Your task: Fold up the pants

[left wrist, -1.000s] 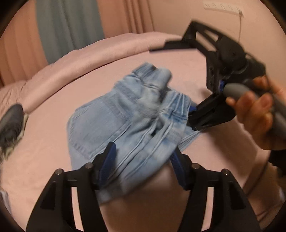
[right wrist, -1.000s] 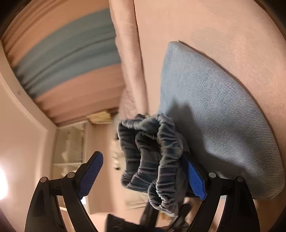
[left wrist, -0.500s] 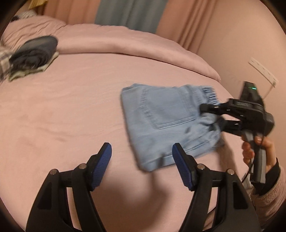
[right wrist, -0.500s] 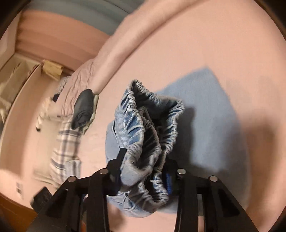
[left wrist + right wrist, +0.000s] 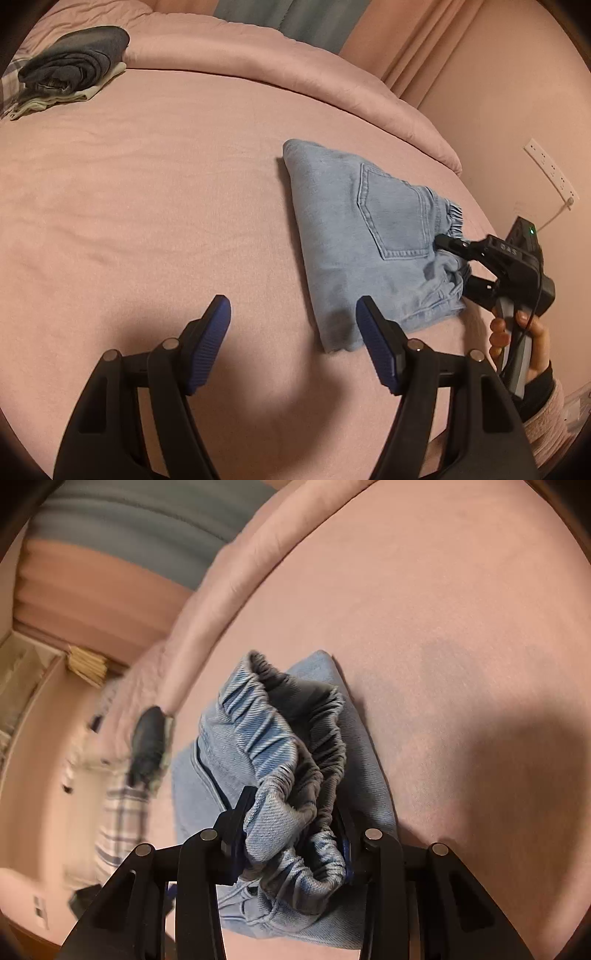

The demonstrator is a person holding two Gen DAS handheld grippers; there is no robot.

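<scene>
**Pink bed, folded jeans held at the waistband**

Pink bedding covers the bed, with a rolled pink duvet along its far edge and pink and blue-grey curtains behind it. On the far left corner of the bed lies a small stack of folded dark clothes on something pale.

The pants, light blue denim, lie folded into a compact wedge on the bed, toward the right side in the left wrist view, with 1 back pocket facing up. Their gathered elastic waistband points toward the right gripper.

The right gripper has its jaws closed on the bunched waistband, with several layers of denim squeezed between the pads. In the left wrist view, a hand in a pink fuzzy sleeve holds this gripper at the bed's right edge.

The left gripper hangs above the bare sheet with its jaws wide apart and nothing between them. Its right finger overlaps the near corner of the pants in the view, though I cannot tell whether it touches them.

A white power strip is fixed on the wall at right.
</scene>
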